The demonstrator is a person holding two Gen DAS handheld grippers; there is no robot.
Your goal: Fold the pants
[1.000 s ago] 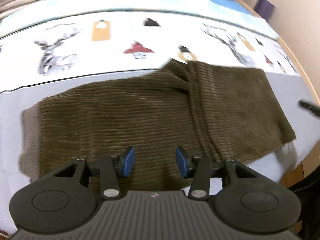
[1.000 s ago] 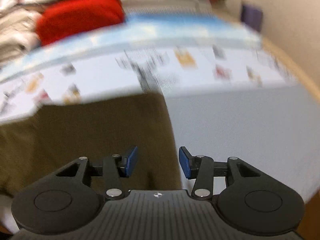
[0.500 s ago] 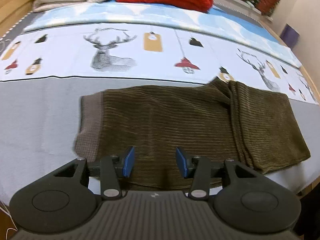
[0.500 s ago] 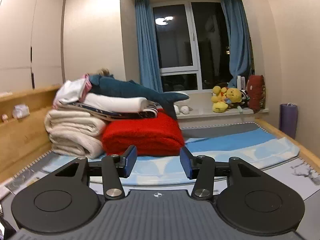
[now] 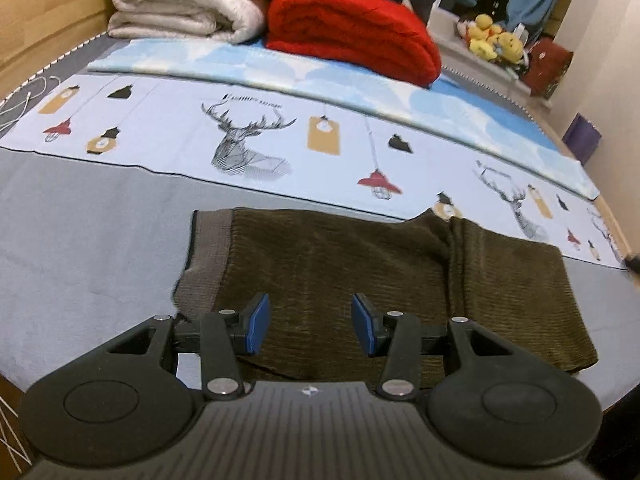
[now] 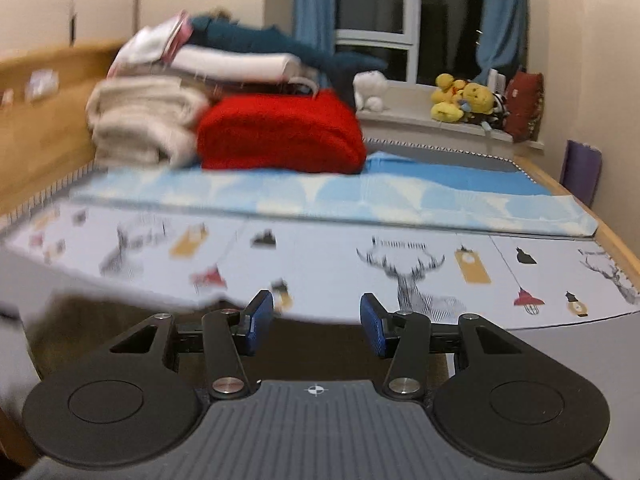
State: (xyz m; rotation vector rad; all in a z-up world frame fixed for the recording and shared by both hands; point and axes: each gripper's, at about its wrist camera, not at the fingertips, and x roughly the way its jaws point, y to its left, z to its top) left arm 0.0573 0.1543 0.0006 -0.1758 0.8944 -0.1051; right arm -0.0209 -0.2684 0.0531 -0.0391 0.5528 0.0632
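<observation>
Compared with a second ago: left view pulled back and tilted up, now taking in the whole brown pants (image 5: 360, 276) plus the stacked bedding behind; right view swung from a blurred close look at fabric up to the room, then back down toward the bed.

Left gripper (image 5: 308, 328): jaws spread, nothing between the blue pads, hovering over the near edge of the pants. Right gripper (image 6: 316, 328): jaws spread likewise, empty, above a dark blurred strip of the pants (image 6: 320, 344).

Pants folded into a broad rectangle, lying flat on the grey sheet (image 5: 88, 232) of the bed, grey waistband (image 5: 208, 256) at the left, doubled legs at the right, near edge close to the bed's front edge.

No containers in sight. Behind the pants, a deer-print cloth (image 5: 248, 140), then a light blue blanket (image 5: 360, 80), then a red blanket (image 5: 352, 28) beside cream folded bedding (image 5: 188, 0). Open grey sheet left of the waistband; wooden bed rim (image 6: 592, 220) on the right.
</observation>
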